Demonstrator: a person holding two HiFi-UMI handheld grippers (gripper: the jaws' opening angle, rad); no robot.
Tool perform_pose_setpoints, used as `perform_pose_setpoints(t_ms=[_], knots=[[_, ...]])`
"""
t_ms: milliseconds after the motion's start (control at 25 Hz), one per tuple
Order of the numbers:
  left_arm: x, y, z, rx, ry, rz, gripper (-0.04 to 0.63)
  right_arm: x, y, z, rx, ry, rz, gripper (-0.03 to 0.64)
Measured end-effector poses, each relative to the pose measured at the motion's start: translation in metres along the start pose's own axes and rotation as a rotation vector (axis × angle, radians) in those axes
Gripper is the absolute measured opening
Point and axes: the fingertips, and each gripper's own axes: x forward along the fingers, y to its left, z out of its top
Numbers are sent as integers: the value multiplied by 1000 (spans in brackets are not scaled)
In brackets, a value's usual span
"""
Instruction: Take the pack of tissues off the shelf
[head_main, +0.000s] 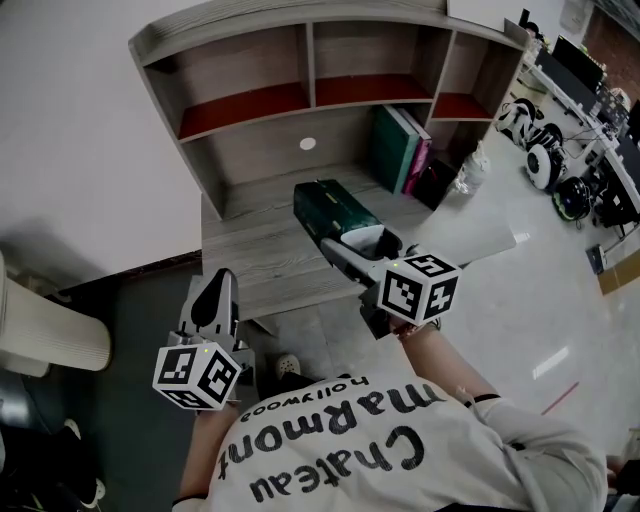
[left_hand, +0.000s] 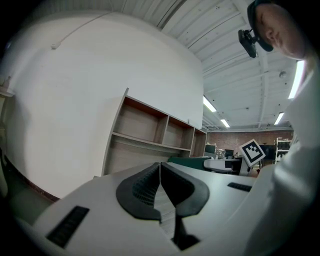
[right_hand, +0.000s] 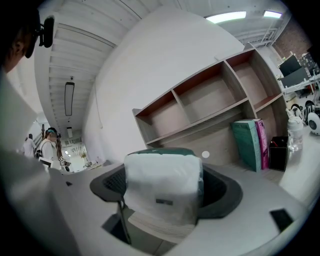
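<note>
The pack of tissues (head_main: 330, 205) is dark green with a white end (right_hand: 162, 187). My right gripper (head_main: 358, 243) is shut on it, and the dark pads (right_hand: 220, 192) press its two sides. It hangs over the grey desk (head_main: 250, 265), in front of the wooden shelf unit (head_main: 300, 100) and outside its compartments. My left gripper (head_main: 218, 285) is at the desk's front left edge, jaws shut with nothing between them (left_hand: 160, 172). In the left gripper view the pack and the right gripper's marker cube show far right.
A green and a pink book (head_main: 400, 148) stand at the desk's back right, with a black holder (head_main: 435, 185) and a clear bottle (head_main: 470, 170) beside them. A pale chair (head_main: 50, 330) is at the left. Benches with equipment fill the far right.
</note>
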Motion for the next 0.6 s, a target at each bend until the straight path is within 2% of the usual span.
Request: perform_pose_setpoints(t_ms=[600], knots=[[-29,-18,-9,3,-9,9,21,-29,10,-13,-17,-2,-4,420]])
